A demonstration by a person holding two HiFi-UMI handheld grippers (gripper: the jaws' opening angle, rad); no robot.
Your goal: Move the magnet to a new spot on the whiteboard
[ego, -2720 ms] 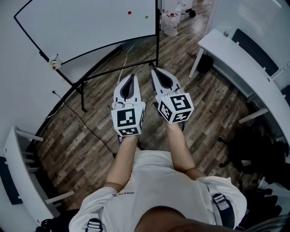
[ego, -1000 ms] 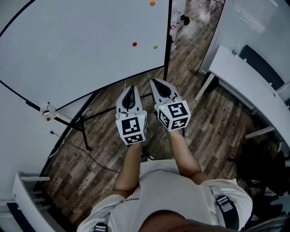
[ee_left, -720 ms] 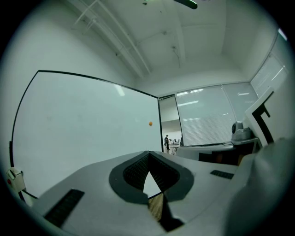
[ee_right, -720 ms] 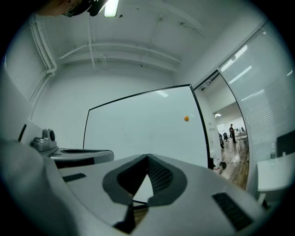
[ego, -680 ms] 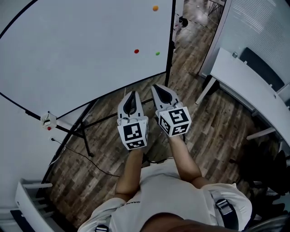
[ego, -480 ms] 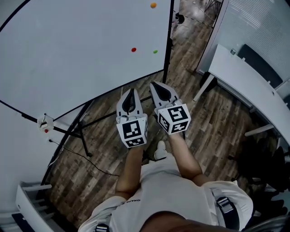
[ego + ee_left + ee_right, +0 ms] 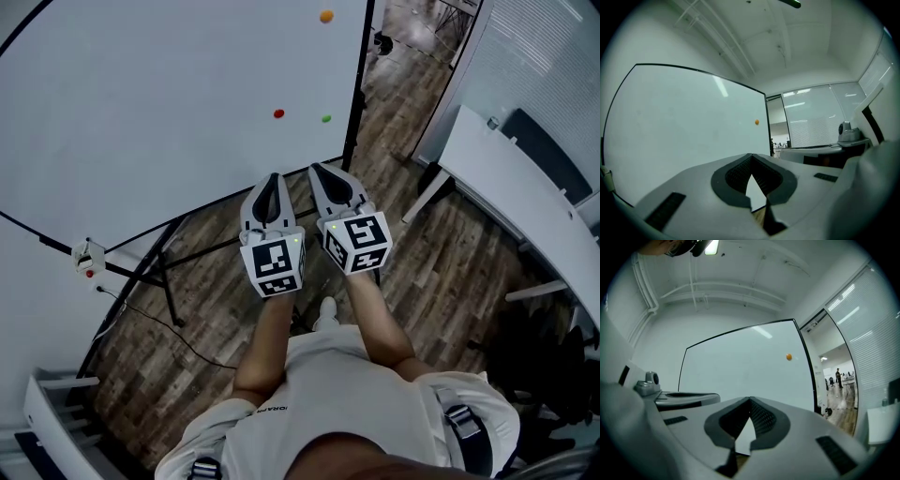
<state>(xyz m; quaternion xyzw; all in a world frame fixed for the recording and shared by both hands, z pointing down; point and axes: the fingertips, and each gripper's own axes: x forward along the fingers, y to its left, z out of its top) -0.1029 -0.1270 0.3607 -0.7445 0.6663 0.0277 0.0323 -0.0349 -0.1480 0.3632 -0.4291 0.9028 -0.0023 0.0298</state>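
Head view: small round orange magnet (image 7: 325, 16)

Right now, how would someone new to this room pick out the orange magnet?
Find the big whiteboard on its black-framed stand. Near its right edge sit three small round magnets. The orange magnet is the highest, alone well above the red magnet and green magnet, which sit level together.

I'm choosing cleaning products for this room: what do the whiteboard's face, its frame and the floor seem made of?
Whiteboard: smooth glossy white, light streaks reflect; likely coated steel, since magnets cling. Frame: thin black bars, probably painted metal. Floor: brown grained planks, slight sheen; wood or laminate, can't tell.
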